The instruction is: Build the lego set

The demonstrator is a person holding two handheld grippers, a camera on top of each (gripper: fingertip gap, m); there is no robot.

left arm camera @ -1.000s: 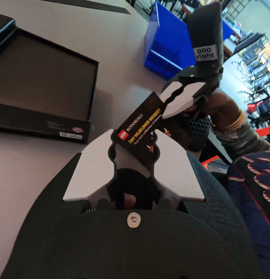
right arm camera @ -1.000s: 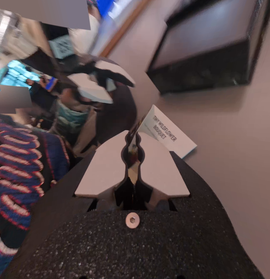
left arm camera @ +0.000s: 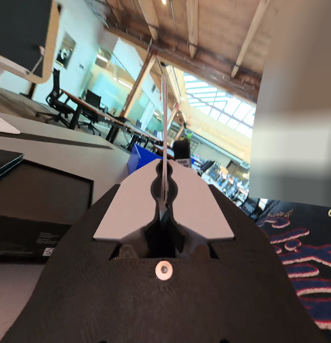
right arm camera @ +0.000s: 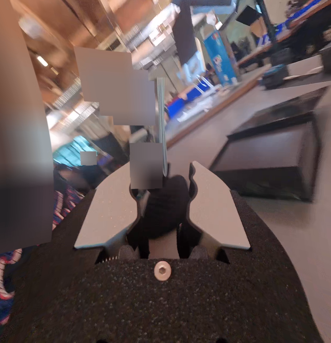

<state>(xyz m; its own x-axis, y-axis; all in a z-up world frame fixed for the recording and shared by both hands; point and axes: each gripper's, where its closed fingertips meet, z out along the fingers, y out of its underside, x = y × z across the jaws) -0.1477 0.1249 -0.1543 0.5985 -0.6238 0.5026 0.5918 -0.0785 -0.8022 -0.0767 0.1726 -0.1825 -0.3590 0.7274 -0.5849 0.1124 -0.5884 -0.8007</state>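
The left tongs [left arm camera: 165, 163] are sitting closed on the instruction booklet [left arm camera: 164, 118], pinching its lower edge so that the thin pages are standing up edge-on above the tips; the right tongs [right arm camera: 176, 165] are standing wide apart and holding nothing, with the booklet's edge [right arm camera: 161, 120] rising just beyond the gap; judging by this, the build is barely starting, since the booklet is only being handled and no bricks are showing anywhere, so opening the pages, finding the pieces and all the assembly are still lying ahead; the left wrist view is showing the open black box [left arm camera: 40, 189] on the desk [left arm camera: 64, 150] at its left, a blue bin [left arm camera: 140, 159] and the distant right tongs [left arm camera: 182, 154]; the right wrist view is showing the box [right arm camera: 268, 156] at its right instead, much blurred.
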